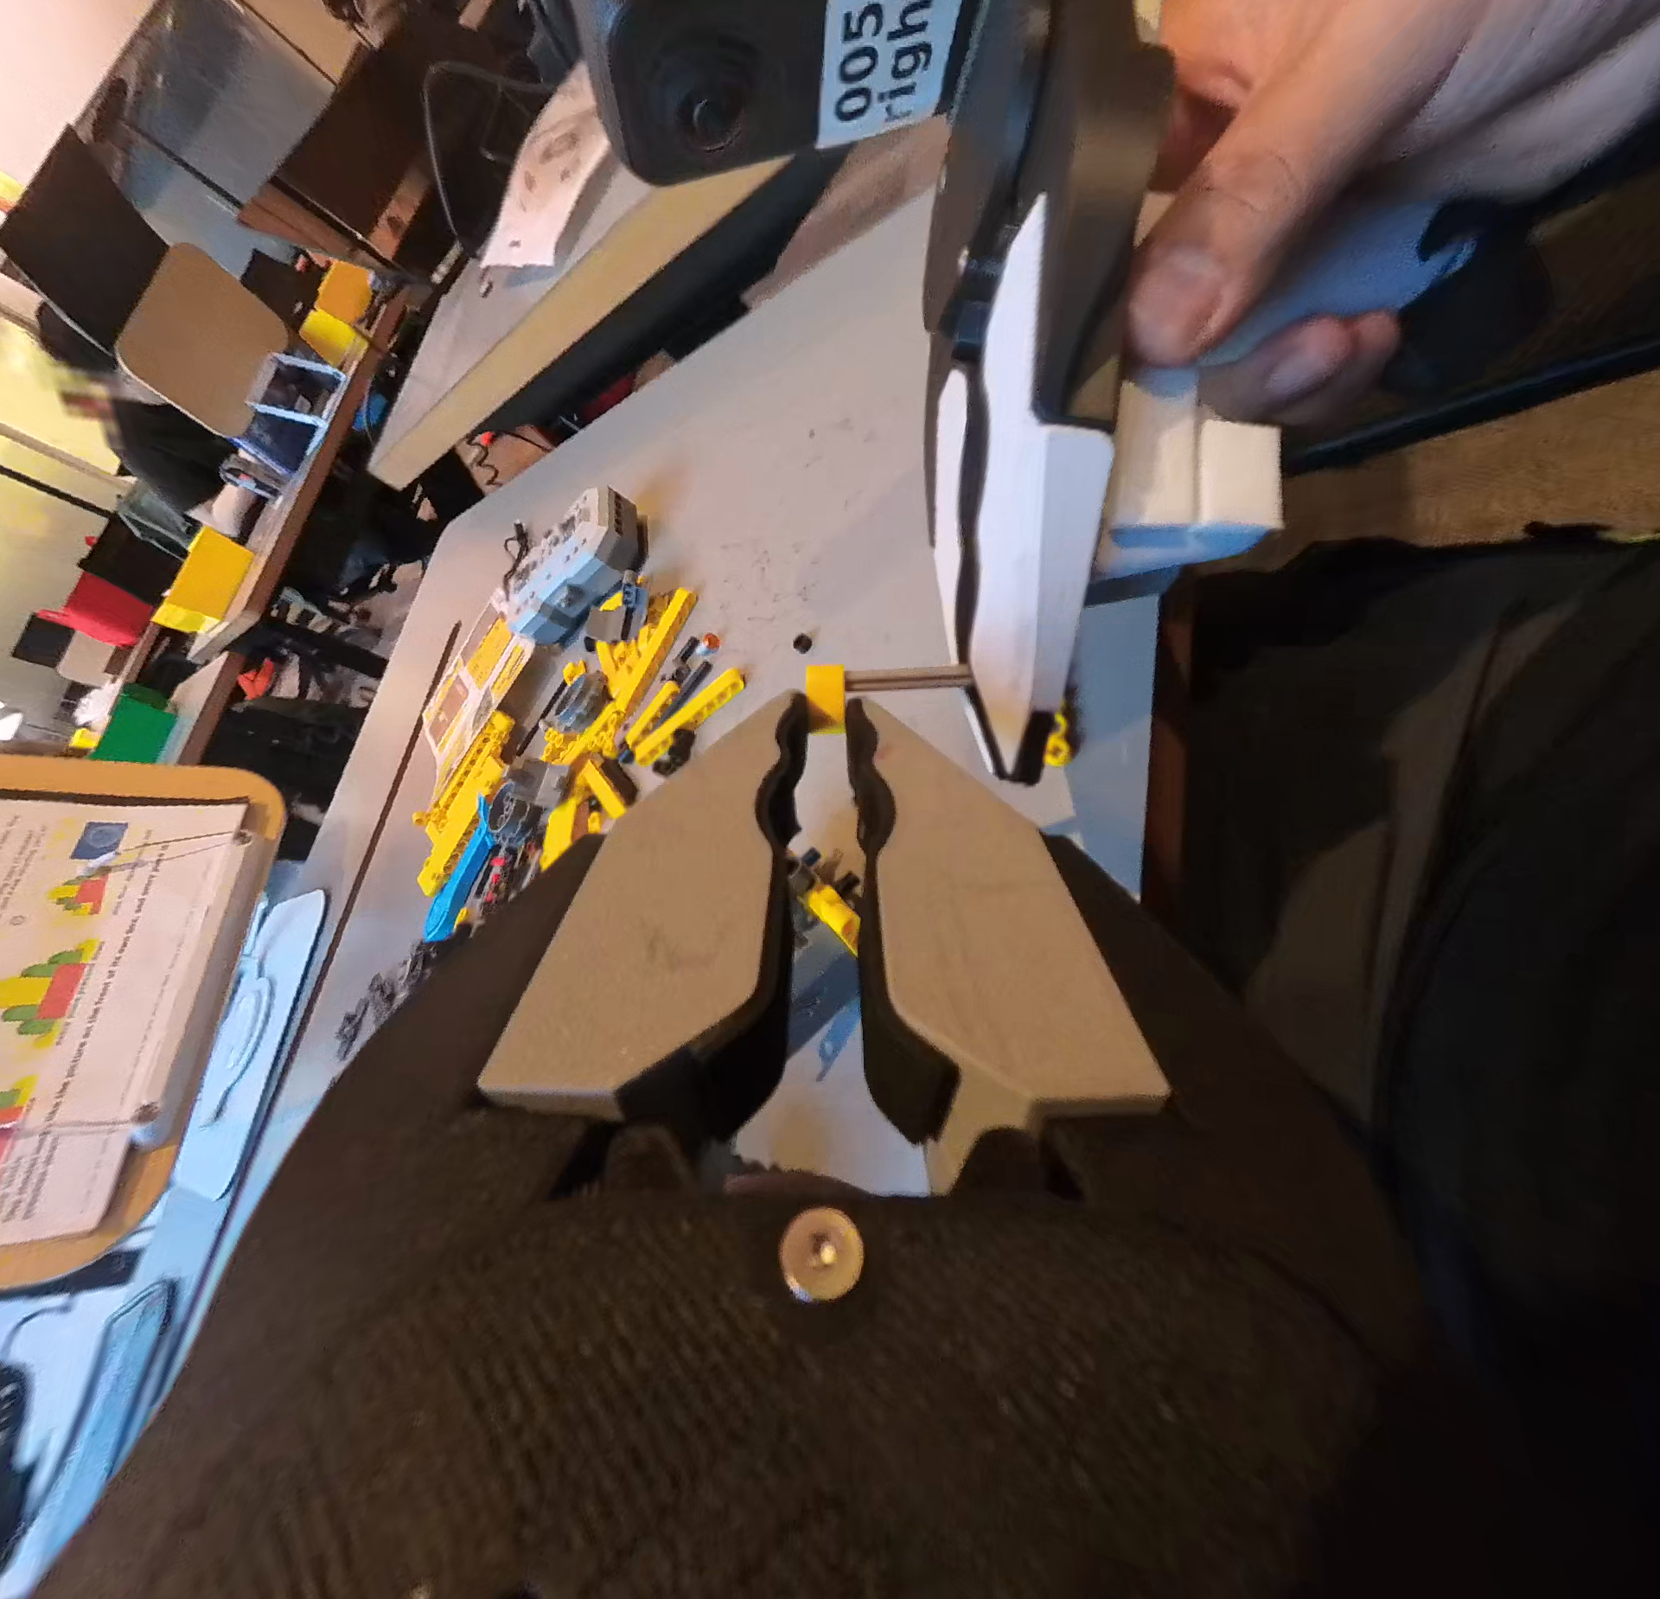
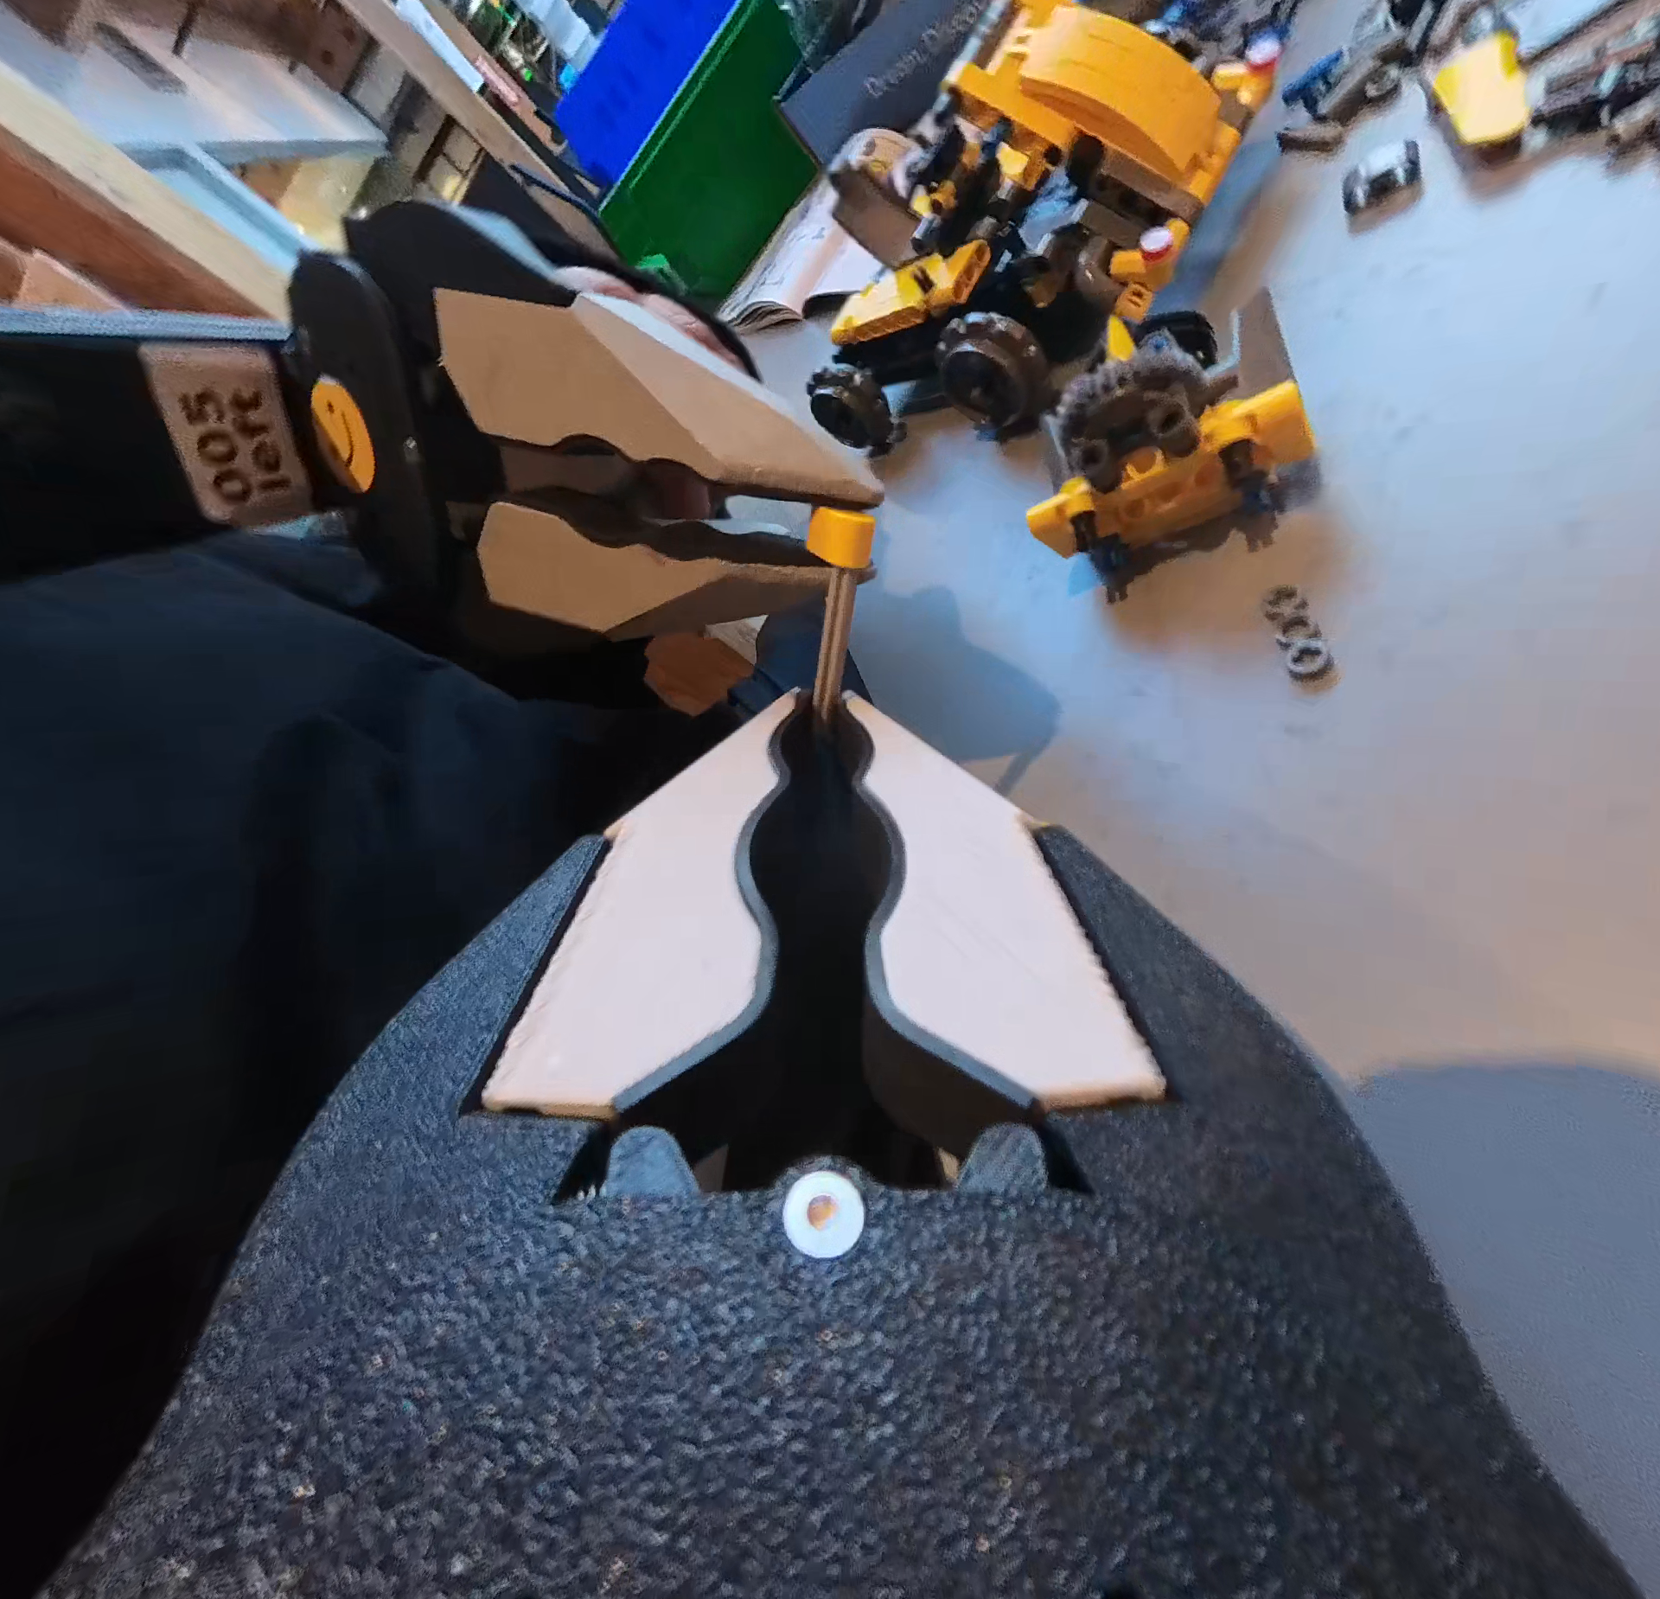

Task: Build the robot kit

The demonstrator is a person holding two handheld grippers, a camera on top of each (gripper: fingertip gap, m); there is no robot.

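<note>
Bare grey table (image 2: pixel 1347 837) lies open to the right of the right gripper (image 2: pixel 822 711); ahead, a yellow model vehicle (image 2: pixel 1033 235) and a smaller yellow assembly (image 2: pixel 1177 469) stand in the way. The left gripper (image 2: pixel 849 532) closes the left side. A heap of loose yellow parts (image 1: pixel 575 747) crowds the table's far side

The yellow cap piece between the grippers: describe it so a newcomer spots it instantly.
Start at the grey table, then find the two grippers meeting above it. The left gripper pinches a small yellow cylinder at its fingertips, and a thin grey axle runs from it into the right gripper. Unlike the loose yellow parts, it hangs in midair.
</note>
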